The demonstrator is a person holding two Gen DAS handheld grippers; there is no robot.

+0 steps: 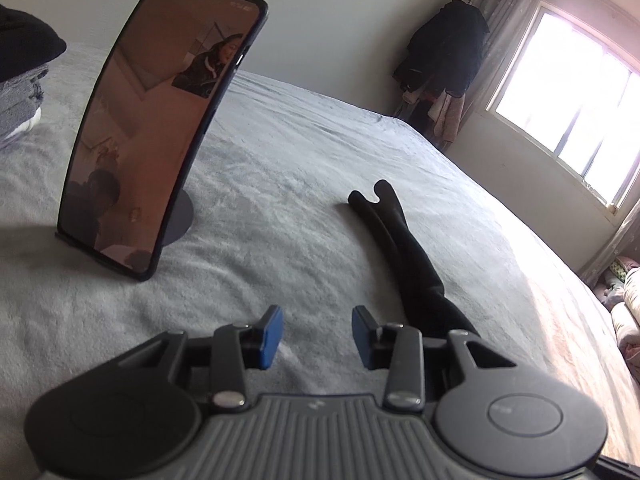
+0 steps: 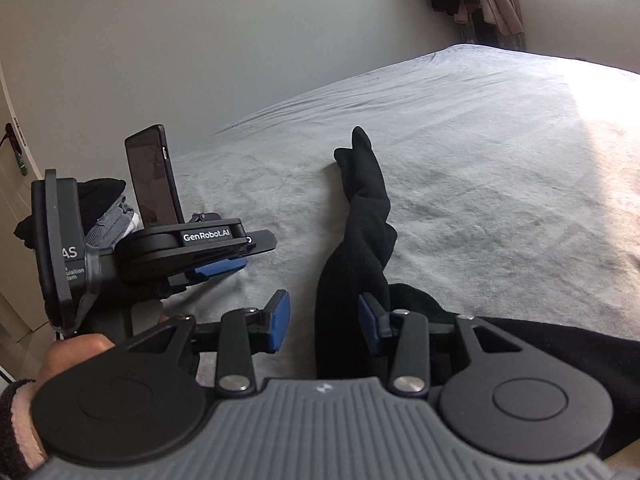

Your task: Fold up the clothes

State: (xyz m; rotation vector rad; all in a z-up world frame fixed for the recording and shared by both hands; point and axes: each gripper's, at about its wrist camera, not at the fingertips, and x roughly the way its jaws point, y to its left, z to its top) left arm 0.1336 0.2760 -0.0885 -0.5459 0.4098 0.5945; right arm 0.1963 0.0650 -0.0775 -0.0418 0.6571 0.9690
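Here the right claw stands apart, black leggings stretched ahead, unclamped. The left claw, also apart, hovers empty beside them, probably awaiting a fold.

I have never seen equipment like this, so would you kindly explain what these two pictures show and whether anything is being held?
A person holds a hand-held clamp tool in each hand; each carries a wide-angle camera looking along its blue-padded jaws. One picture is from the left gripper, the other from the right gripper, which also sees the left tool. Both jaws stand open, gripping nothing. On the grey fleece bedspread lie long black leggings, one part between the right jaws, a black smartphone on a round stand and a pile of folded clothes.
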